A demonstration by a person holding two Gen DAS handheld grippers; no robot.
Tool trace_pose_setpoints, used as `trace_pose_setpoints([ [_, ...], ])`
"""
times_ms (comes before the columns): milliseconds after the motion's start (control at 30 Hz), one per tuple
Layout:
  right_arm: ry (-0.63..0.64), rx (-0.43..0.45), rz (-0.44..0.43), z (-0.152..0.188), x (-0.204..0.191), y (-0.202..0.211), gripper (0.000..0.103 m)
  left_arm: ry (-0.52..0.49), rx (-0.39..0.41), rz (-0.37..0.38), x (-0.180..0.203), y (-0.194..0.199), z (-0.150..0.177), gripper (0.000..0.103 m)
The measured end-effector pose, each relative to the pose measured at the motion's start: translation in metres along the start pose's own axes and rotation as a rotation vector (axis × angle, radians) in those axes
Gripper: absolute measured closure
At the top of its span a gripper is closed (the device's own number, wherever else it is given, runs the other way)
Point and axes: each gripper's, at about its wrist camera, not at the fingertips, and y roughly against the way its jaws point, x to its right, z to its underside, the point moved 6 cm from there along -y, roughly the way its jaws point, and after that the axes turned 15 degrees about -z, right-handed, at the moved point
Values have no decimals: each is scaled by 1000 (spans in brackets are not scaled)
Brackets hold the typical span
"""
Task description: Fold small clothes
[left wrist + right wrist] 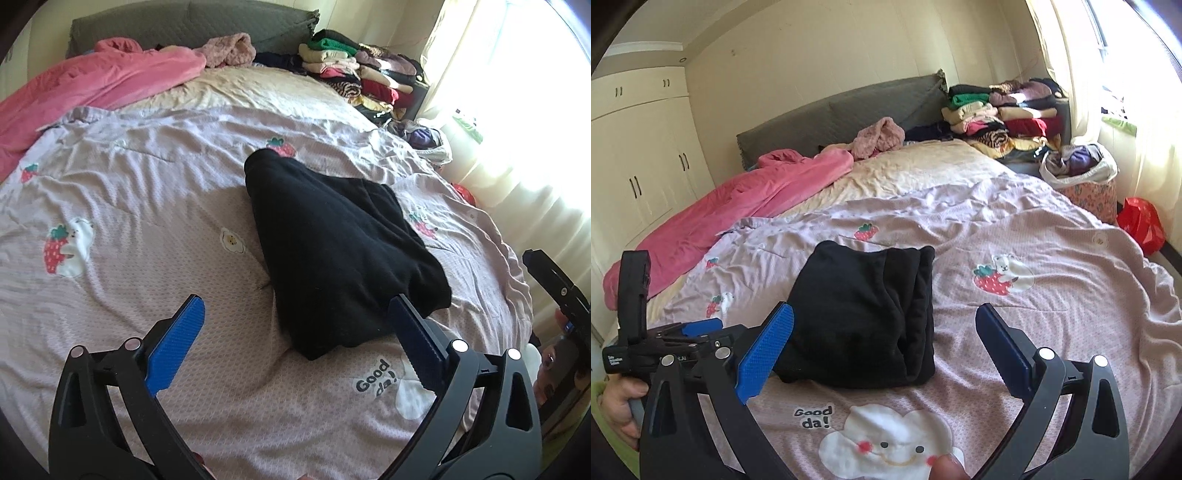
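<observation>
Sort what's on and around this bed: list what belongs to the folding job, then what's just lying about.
Part of the job:
- black garment, folded on the bedspread
- left claw, open
- right claw, open

Lying about:
- pink blanket
- fuzzy pink garment
- stack of folded clothes
- laundry bag
- red bag

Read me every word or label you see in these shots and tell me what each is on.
"Good da!" printed on the bedspread, beside a cloud face; also seen from the left wrist.
Small white label on the left claw handle: too small to read.
No other text.
</observation>
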Motion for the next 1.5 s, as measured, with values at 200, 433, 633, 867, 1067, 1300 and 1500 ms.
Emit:
trace_pose_setpoints([
  [200,19,38,-17,-2,-13,18,5,-3,60,-14,-5,24,3,10],
  [433,55,75,-6,2,-26,38,5,-10,117,-37,-16,53,13,10],
  [633,77,74,8,14,-36,49,5,-12,142,-49,-24,72,27,10],
  [867,129,65,29,29,-52,59,5,-15,145,-48,-31,84,45,10],
  [1067,156,25,30,48,-59,56,5,4,137,-35,-36,87,61,10],
  [1300,80,-28,42,76,-53,51,5,8,102,-32,-37,75,81,10],
  [1500,83,-92,80,97,-50,37,5,6,61,-52,-39,59,92,10],
])
